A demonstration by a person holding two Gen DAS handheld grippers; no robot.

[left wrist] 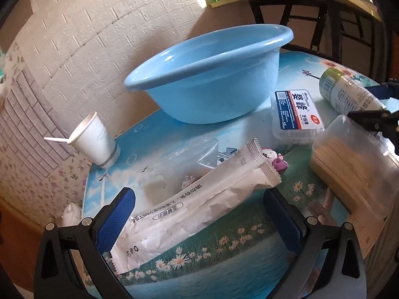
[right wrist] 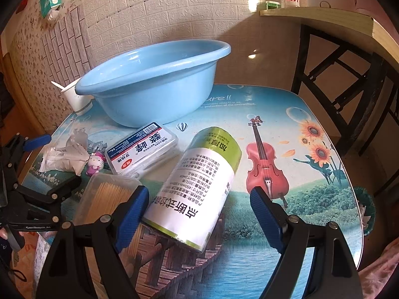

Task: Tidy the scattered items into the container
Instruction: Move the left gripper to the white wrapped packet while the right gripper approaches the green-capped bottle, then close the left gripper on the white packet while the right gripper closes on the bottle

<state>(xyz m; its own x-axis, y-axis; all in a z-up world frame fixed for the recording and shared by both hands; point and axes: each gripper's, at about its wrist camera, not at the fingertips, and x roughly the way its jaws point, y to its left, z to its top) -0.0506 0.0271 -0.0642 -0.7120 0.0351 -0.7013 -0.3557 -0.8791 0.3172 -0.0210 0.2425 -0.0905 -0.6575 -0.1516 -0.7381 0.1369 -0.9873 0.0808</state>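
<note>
The light blue basin (left wrist: 207,82) (right wrist: 152,84) stands at the back of the table. A long white packet (left wrist: 199,209) (right wrist: 64,159) lies flat between the wide-spread fingers of my left gripper (left wrist: 199,199), which is open; its right pad is clear of the packet. A green-and-white roll (right wrist: 197,186) (left wrist: 349,92) lies on its side between the fingers of my right gripper (right wrist: 198,191), also open, with a gap at the right pad. Nearby lie a labelled clear box (left wrist: 296,117) (right wrist: 142,149), a clear tub of wooden sticks (left wrist: 349,174) (right wrist: 107,196) and a small cat figurine (left wrist: 274,159) (right wrist: 96,162).
A paper cup (left wrist: 94,139) (right wrist: 74,97) with a white spoon stands left of the basin near the table's edge. A crumpled clear bag (left wrist: 194,154) lies behind the packet. A wooden shelf (right wrist: 316,17) with bottles stands at the back right. The brick-patterned wall is close behind.
</note>
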